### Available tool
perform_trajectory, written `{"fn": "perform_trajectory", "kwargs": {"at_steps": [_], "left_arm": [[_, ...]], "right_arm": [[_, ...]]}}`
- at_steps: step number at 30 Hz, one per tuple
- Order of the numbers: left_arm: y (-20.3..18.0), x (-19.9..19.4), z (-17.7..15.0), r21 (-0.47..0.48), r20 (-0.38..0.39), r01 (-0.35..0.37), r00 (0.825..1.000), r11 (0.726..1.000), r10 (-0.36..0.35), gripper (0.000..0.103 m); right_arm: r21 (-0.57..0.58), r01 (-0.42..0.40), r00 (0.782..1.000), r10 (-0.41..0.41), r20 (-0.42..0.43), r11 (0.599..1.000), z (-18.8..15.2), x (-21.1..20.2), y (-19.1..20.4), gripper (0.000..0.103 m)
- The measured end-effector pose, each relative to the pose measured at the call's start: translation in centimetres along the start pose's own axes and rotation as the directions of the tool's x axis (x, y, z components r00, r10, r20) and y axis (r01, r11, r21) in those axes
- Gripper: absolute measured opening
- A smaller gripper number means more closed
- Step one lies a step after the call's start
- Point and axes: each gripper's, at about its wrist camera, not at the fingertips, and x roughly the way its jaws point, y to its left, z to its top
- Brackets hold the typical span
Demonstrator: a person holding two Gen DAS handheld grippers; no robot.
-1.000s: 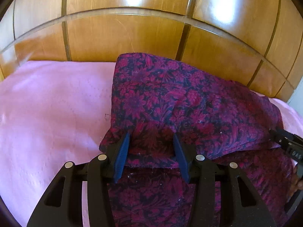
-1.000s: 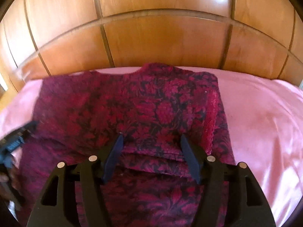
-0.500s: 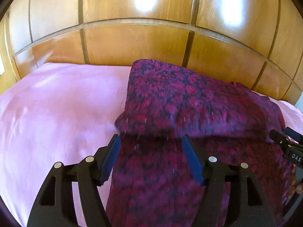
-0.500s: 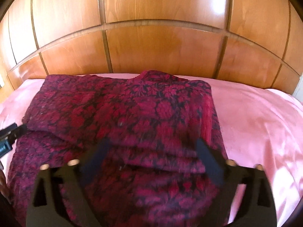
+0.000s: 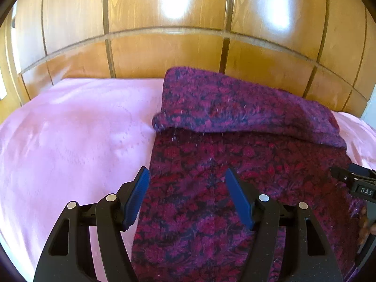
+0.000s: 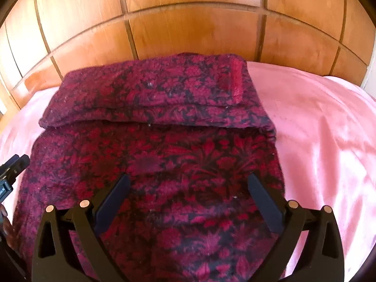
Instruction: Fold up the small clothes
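A dark red floral garment (image 6: 164, 159) lies flat on the pink bed sheet (image 5: 70, 145), its far end folded back over itself beside the wooden headboard (image 6: 188, 30). The left tool (image 5: 185, 183) and right tool (image 6: 188, 188) hover above the cloth, both spread wide and holding nothing.

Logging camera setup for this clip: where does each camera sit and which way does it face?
Left wrist: on the left gripper, open, over the left edge of the crimson floral folded garment, facing the wooden panelled headboard.
Right wrist: on the right gripper, open, over the garment's right half on the pink bedsheet.
Shared: garment, sheet, headboard; each sees the other gripper at its edge.
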Motion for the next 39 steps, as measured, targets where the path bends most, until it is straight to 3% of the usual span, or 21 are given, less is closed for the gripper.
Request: {"fn": "perform_trajectory", "kwargs": {"at_steps": [5,9,14,18,22,24,25,28,33,37,39], "left_arm": [[0.7,0.3,3.4,-0.002,0.052,0.045,0.998,0.999,-0.045,0.066],[3.4,3.0,7.9,-0.115,0.024,0.116,0.993,0.987,-0.114,0.066],[8.1,8.9,13.0,-0.325,-0.052,0.154,0.982,0.933,-0.180,0.066],[10.3,13.2,14.9,-0.420,-0.115,0.144,0.971,0.896,-0.209,0.066],[10.2,16.1,16.1,-0.416,-0.158,0.095,0.972,0.905,-0.174,0.066],[9.0,17.1,16.5,-0.359,-0.186,0.068,0.972,0.931,-0.143,0.066],[7.8,17.7,16.4,-0.276,-0.204,-0.008,0.978,0.961,-0.051,0.066],[6.6,19.4,15.5,-0.170,-0.241,-0.138,0.966,0.976,0.095,0.067],[6.7,19.2,14.1,-0.197,-0.213,-0.163,0.970,0.967,0.120,0.070],[6.9,15.8,13.6,-0.224,-0.167,-0.175,0.976,0.959,0.139,0.070],[6.9,13.5,12.9,-0.218,-0.131,-0.146,0.984,0.965,0.120,0.070]], "right_arm": [[0.014,0.004,0.999,-0.004,0.049,1.000,0.5,-1.3,-0.5,0.100],[0.014,0.013,0.998,-0.014,0.068,1.000,0.7,-1.3,-0.4,0.100],[-0.010,-0.064,0.987,0.065,0.147,0.998,3.4,-1.9,0.9,0.100],[-0.070,-0.059,0.985,0.069,0.160,0.996,6.5,-0.2,2.4,0.100],[-0.083,-0.045,0.986,0.058,0.158,0.996,8.1,1.6,2.7,0.100],[-0.078,-0.036,0.988,0.047,0.145,0.996,8.6,2.7,2.4,0.100],[-0.075,-0.032,0.990,0.042,0.134,0.997,8.7,3.4,2.2,0.100],[-0.069,-0.017,0.997,0.022,0.077,0.997,8.3,5.5,1.5,0.100],[-0.062,-0.036,0.998,0.040,0.056,0.997,7.9,6.5,0.9,0.100],[-0.060,-0.025,0.998,0.028,0.057,0.998,8.1,5.8,1.1,0.100],[-0.052,-0.038,0.997,0.041,0.069,0.998,8.1,4.7,1.2,0.100]]}}
